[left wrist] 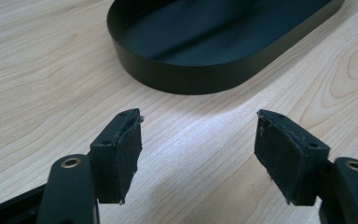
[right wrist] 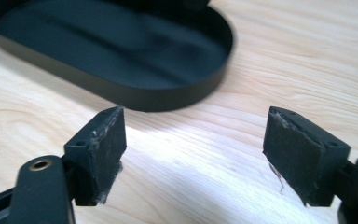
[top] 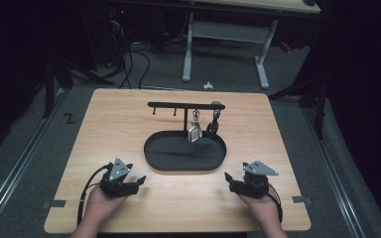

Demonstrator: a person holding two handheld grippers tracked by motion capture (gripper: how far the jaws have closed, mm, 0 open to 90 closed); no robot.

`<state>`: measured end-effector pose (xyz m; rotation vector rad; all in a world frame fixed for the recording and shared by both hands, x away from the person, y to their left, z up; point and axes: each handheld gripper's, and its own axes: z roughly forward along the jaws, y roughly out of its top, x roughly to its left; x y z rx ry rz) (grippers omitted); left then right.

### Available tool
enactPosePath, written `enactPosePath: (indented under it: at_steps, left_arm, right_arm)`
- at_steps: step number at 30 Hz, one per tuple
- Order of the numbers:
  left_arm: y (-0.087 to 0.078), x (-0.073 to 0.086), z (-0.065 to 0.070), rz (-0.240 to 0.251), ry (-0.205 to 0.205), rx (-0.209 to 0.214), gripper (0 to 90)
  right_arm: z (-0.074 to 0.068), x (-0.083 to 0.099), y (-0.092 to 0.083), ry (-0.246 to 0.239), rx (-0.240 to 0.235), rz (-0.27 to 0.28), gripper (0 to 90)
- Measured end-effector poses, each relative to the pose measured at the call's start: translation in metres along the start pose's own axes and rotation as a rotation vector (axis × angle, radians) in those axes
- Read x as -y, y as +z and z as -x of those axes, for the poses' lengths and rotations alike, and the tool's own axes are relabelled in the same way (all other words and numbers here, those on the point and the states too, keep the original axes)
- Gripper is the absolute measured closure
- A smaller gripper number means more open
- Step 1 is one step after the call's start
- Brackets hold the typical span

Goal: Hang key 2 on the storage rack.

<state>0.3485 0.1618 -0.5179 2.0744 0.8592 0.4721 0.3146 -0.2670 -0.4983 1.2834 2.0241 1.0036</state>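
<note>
Your desk (top: 129, 124) is pale, smooth wood grain; the oval tray (left wrist: 186, 77) looks matt black metal; your claw pads (right wrist: 105, 144) are rough, frayed black rubber.

The left black two-jaw gripper (top: 135, 182), held in the person's left hand (top: 99, 203), has its jaws spread wide with nothing between them. The right black two-jaw gripper (top: 229, 181), in the right hand (top: 263, 206), likewise gapes empty, jaws pointing inward.

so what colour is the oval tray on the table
Black, matte; the oval tray shows best in the left gripper view, against the light wood table.
</note>
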Motion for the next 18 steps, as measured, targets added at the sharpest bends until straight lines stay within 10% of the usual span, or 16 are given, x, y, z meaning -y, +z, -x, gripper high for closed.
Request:
enactPosePath:
  at_steps: [18]
  left_arm:
    - [-0.002, -0.003, 0.006, 0.029, -0.024, 0.023, 31.3]
  right_arm:
    - [-0.002, 0.020, 0.002, 0.025, -0.010, 0.018, 22.6]
